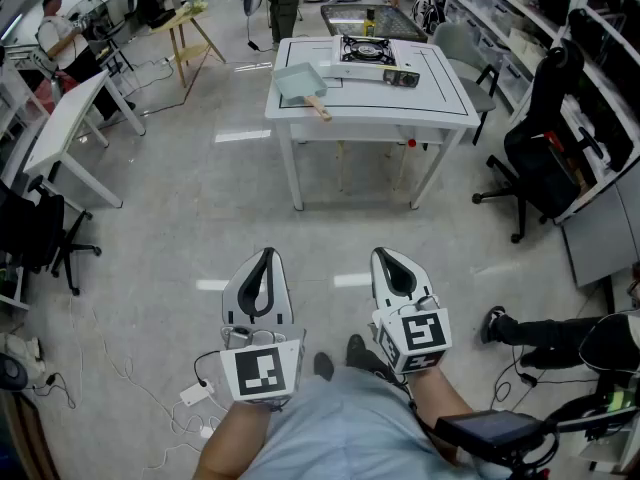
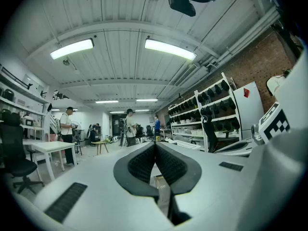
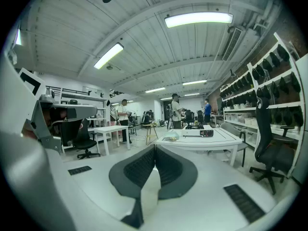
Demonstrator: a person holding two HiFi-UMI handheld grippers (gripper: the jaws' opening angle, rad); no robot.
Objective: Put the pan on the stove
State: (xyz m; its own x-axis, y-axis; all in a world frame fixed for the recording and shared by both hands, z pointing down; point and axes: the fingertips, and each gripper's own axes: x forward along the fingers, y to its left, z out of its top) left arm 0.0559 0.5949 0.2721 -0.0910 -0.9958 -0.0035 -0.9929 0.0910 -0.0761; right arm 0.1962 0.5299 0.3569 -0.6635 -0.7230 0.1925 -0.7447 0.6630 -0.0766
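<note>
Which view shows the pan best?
The head view: the pan is seen whole from above on the table, apart from the stove. The right gripper view shows it small and side-on; the left gripper view does not show it.

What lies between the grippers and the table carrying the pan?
Bare floor alone, in the head view, separates the left gripper and right gripper from the table holding the pan.

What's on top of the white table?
A pale blue pan near the left edge, and a stove further back, to its right. Whatever lies beneath them is covered.
</note>
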